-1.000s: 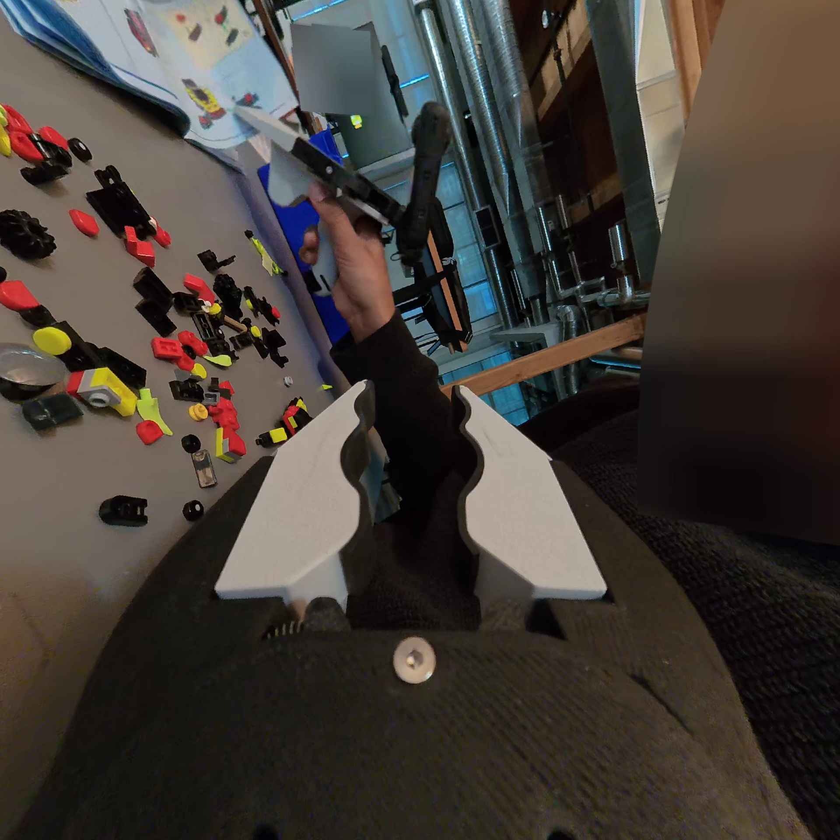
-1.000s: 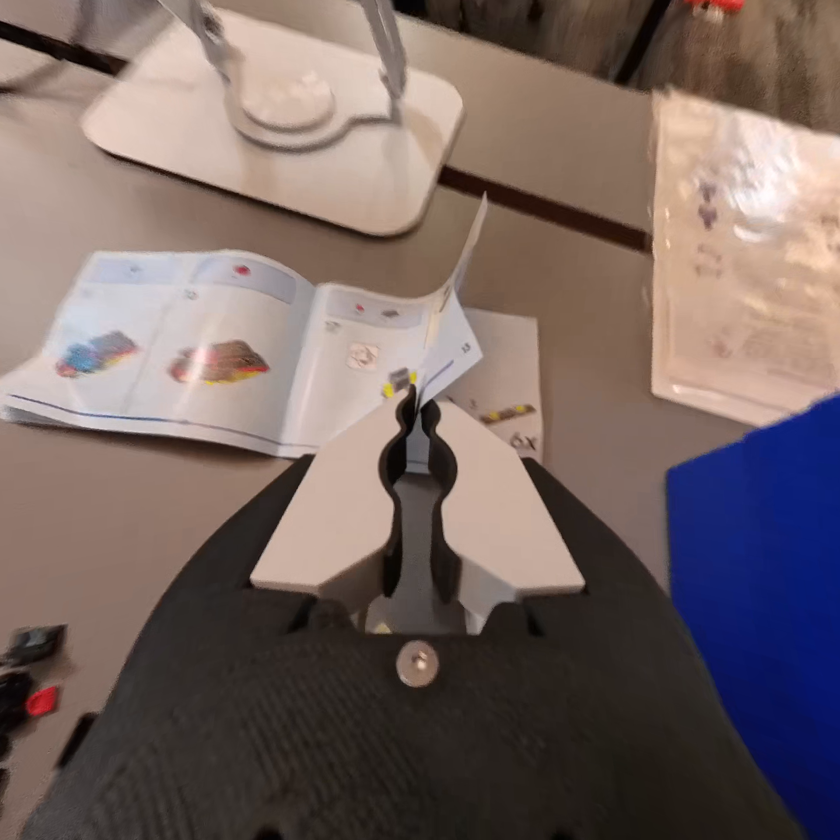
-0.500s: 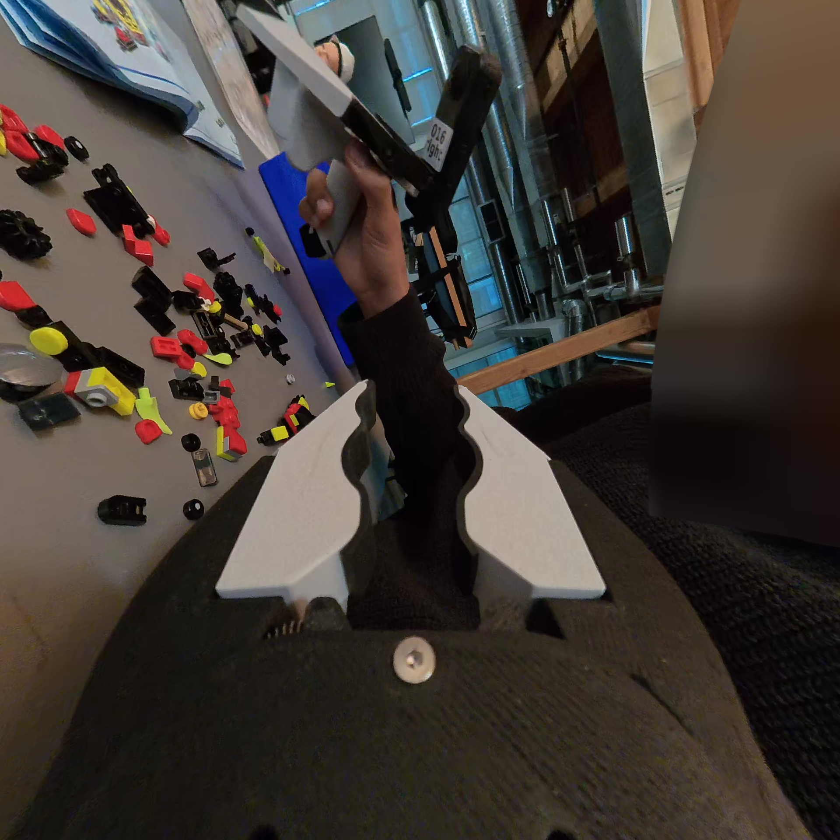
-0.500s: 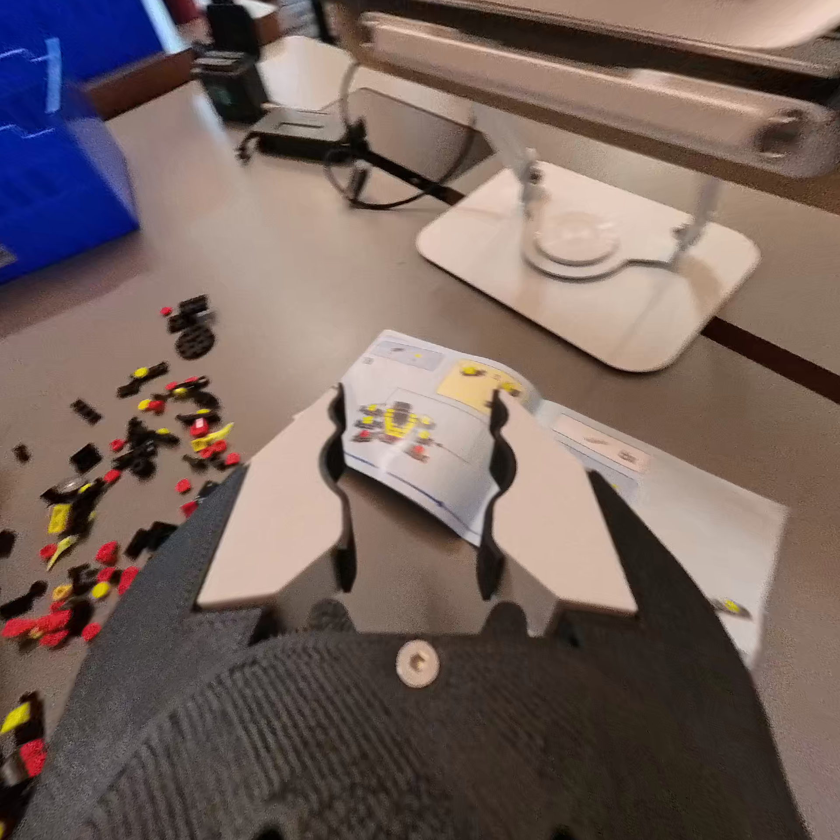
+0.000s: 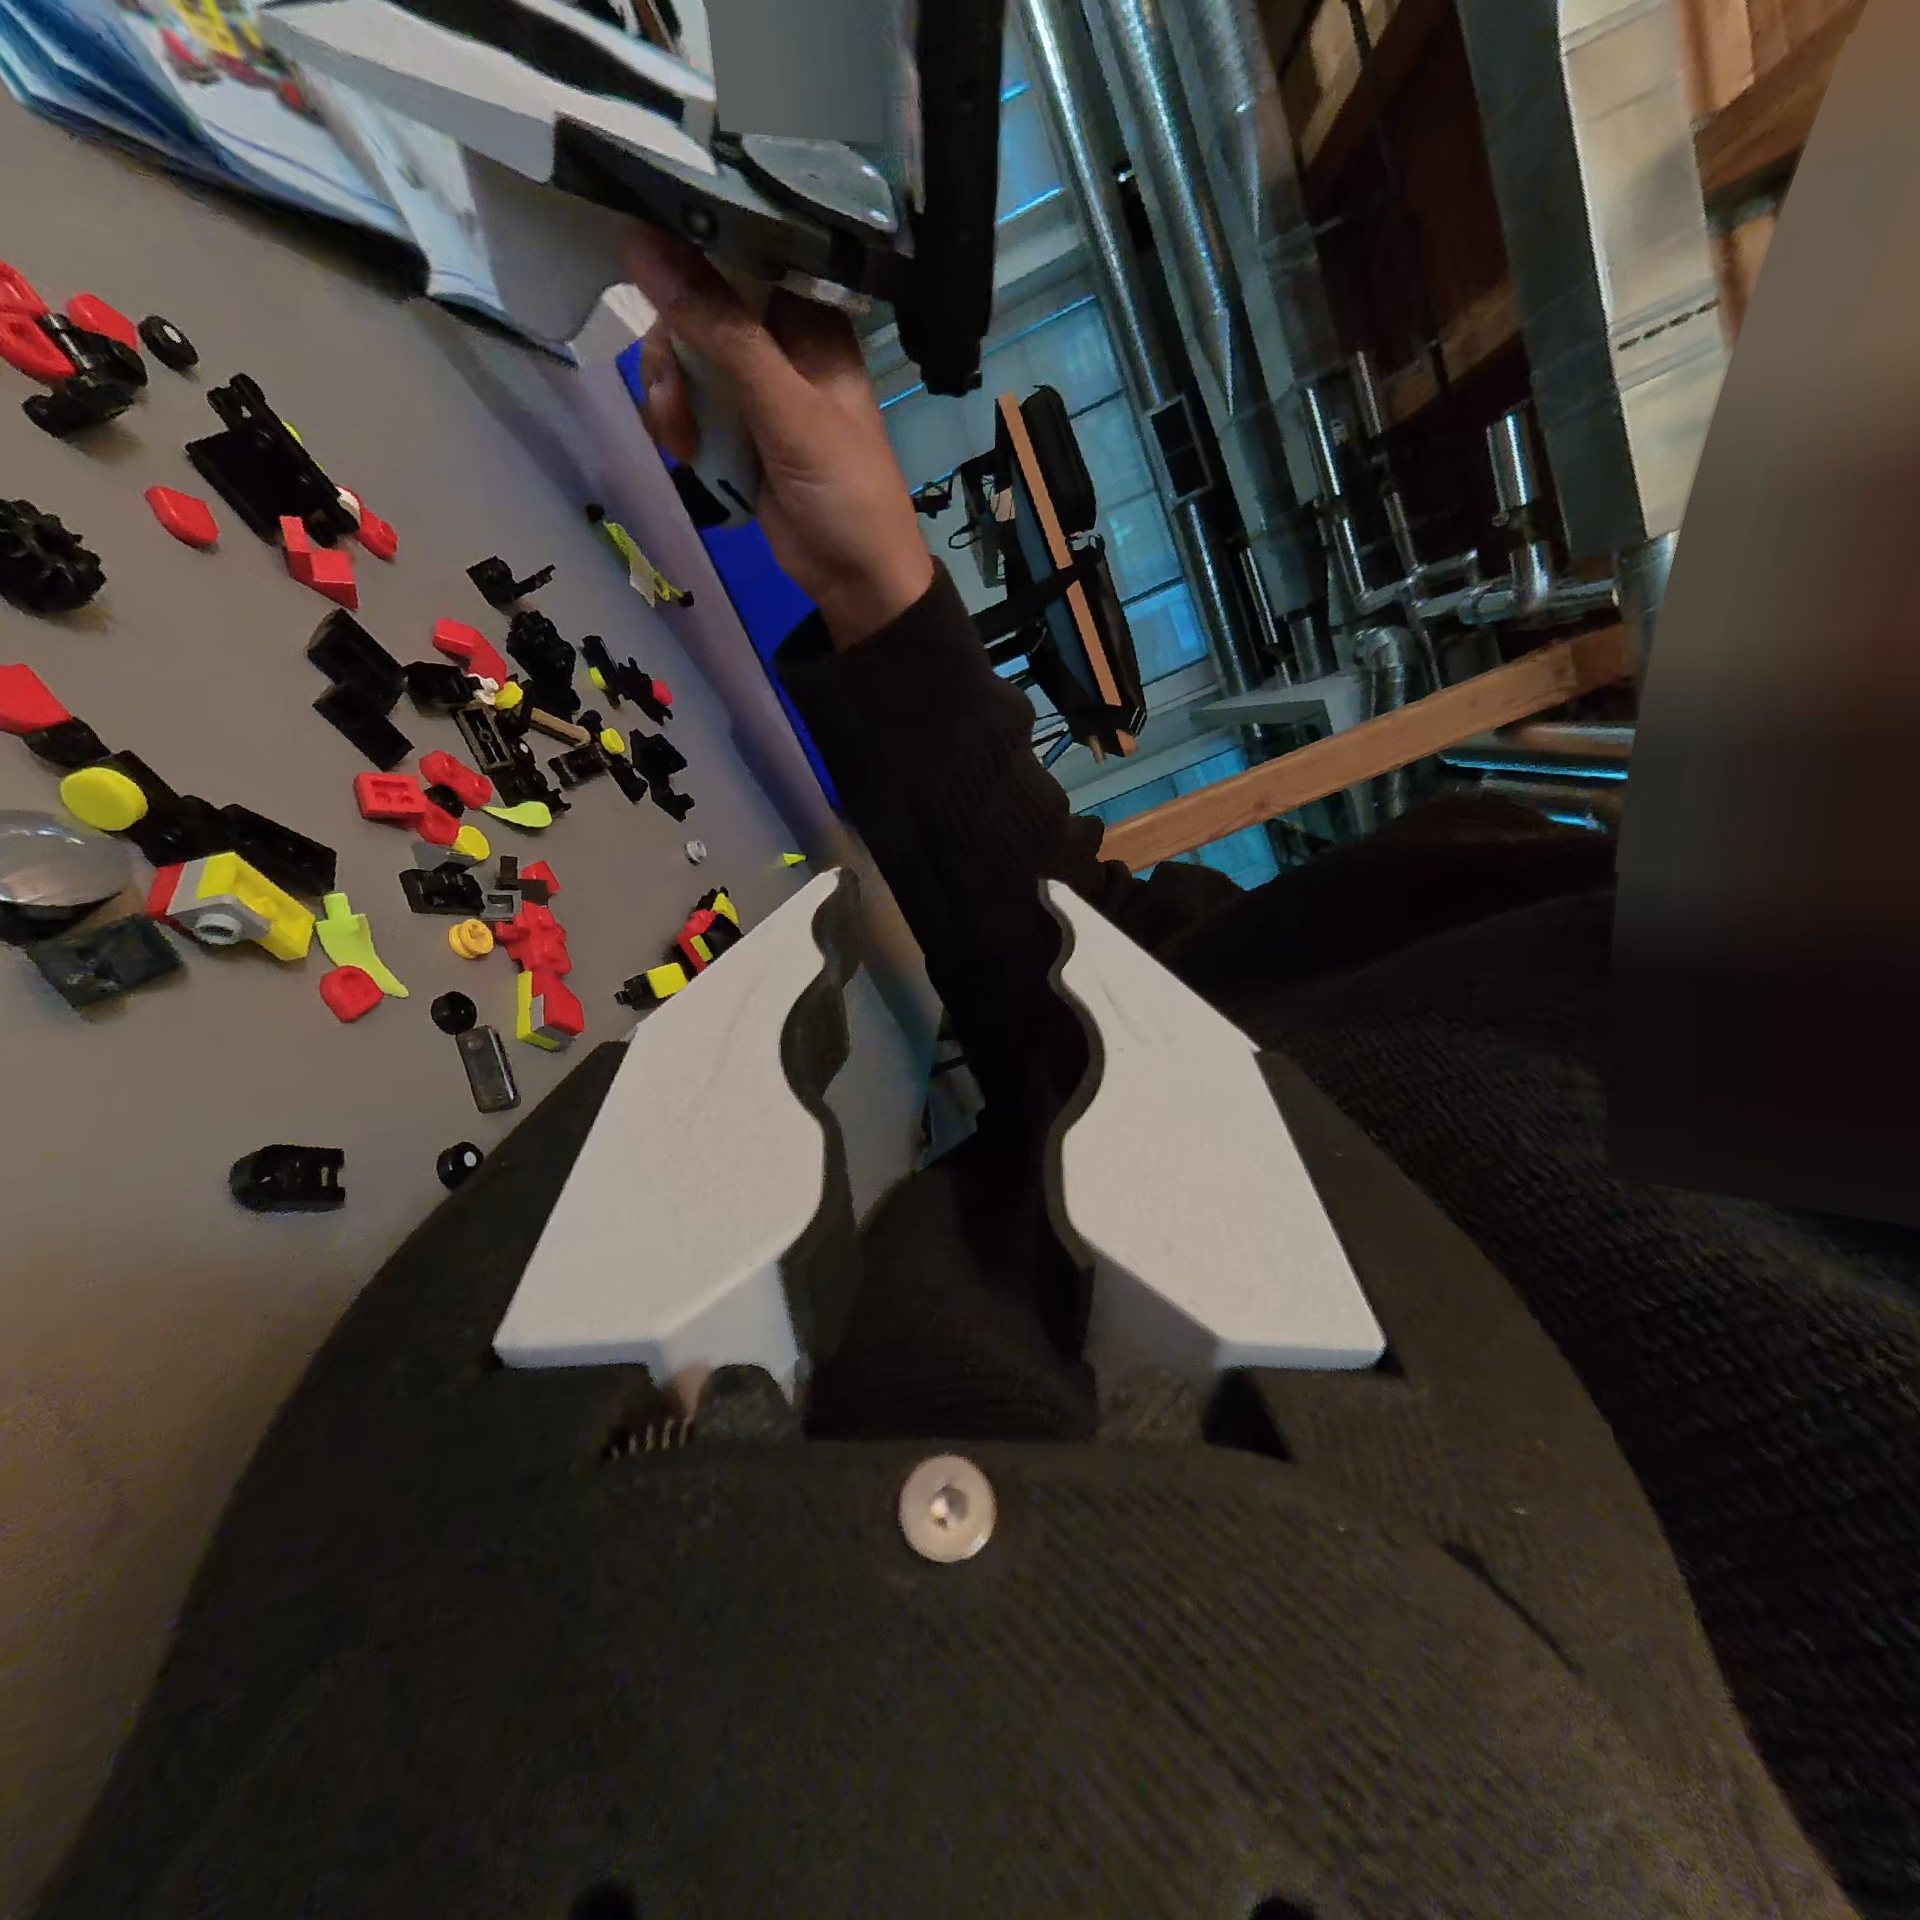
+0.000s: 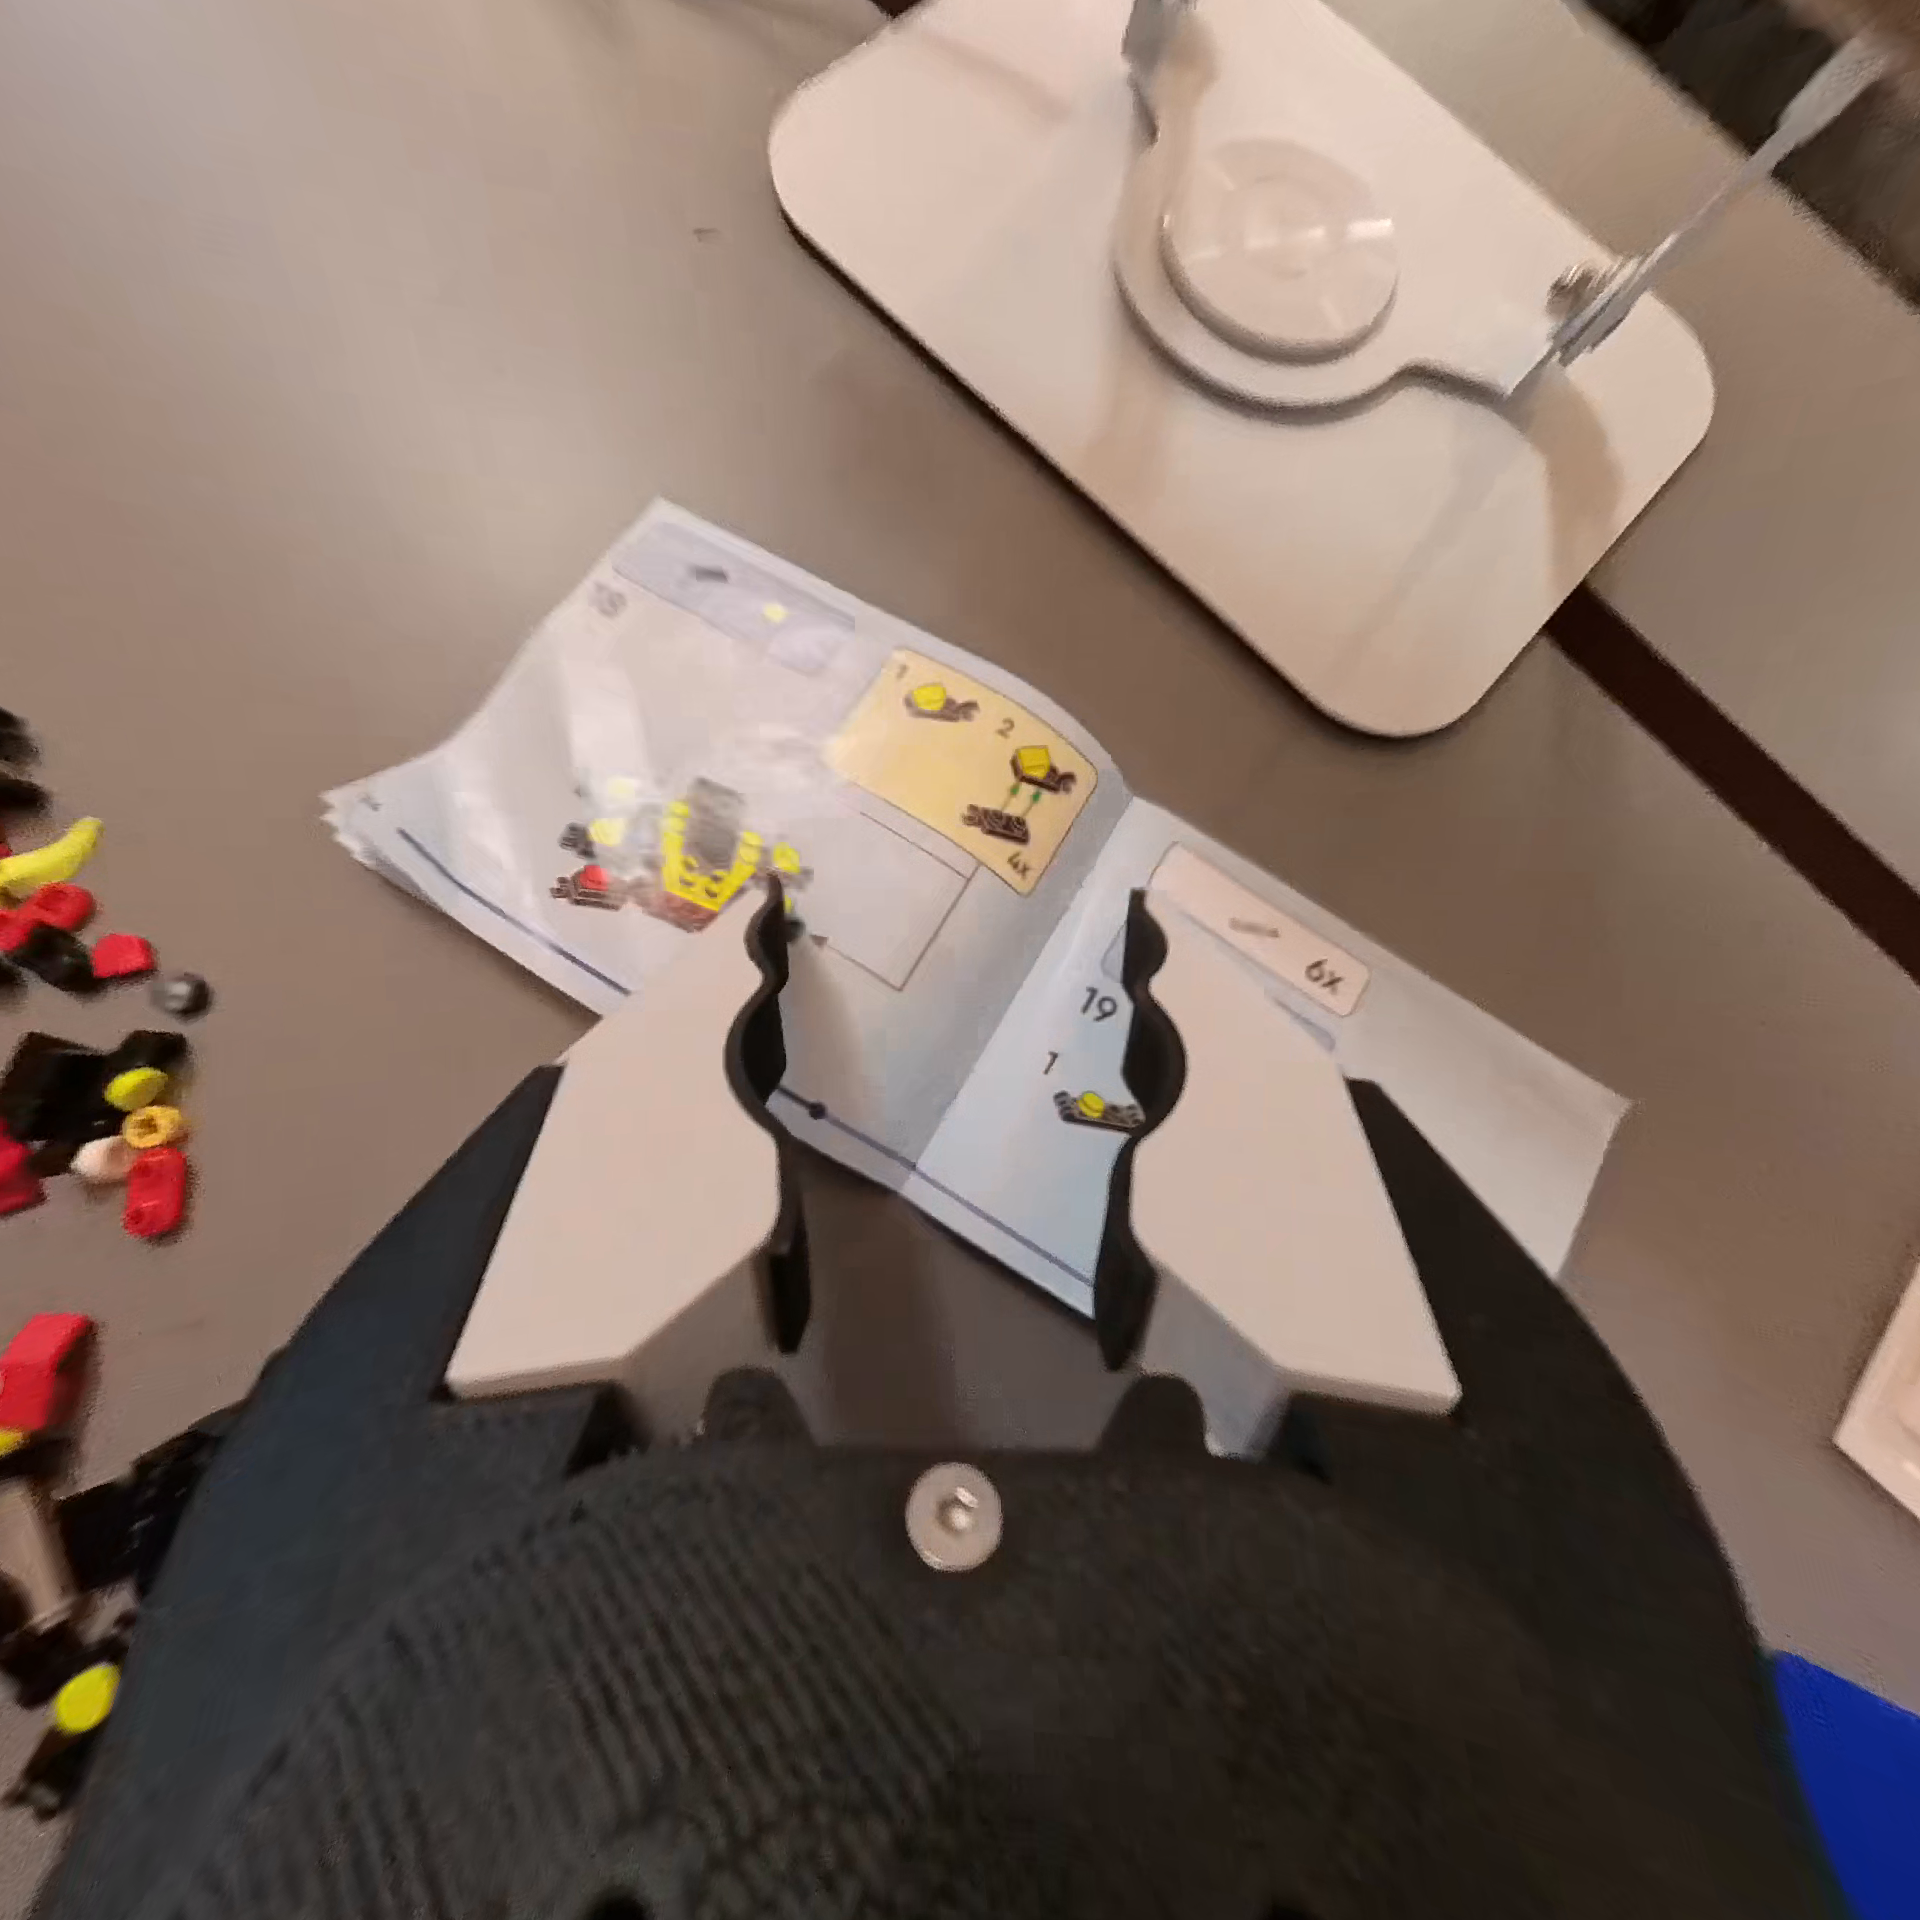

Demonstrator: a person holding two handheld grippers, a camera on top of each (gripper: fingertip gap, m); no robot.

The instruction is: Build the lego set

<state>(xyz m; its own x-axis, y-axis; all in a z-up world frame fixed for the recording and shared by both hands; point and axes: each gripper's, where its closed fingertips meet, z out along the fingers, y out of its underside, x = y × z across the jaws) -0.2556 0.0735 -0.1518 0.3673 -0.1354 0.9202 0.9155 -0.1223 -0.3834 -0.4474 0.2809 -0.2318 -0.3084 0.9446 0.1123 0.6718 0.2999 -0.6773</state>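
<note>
Loose red, black and yellow lego pieces (image 5: 457, 769) lie scattered on the grey table (image 5: 156, 1299). Among them is a small yellow, grey and red assembly (image 5: 234, 904). My left gripper (image 5: 940, 914) is open and empty, held off the table's edge beside the pieces. My right gripper (image 6: 951, 914) is open and empty, hovering over the open instruction booklet (image 6: 935, 831). It also shows at the top of the left wrist view (image 5: 499, 114), held by a hand (image 5: 790, 457). More pieces (image 6: 94, 1091) lie left of the booklet.
A white monitor stand base (image 6: 1299, 364) sits behind the booklet. A blue box (image 6: 1849, 1787) is at the lower right, with a white packet (image 6: 1886, 1434) at the right edge. A black sleeve (image 5: 935, 790) crosses in front of my left gripper. The tips of one gripper are about 30 centimetres away from the tips of the other.
My right gripper was nearly shut on a booklet page, then opened and let it go. It now hovers over the flat open booklet. My left gripper has not moved.
</note>
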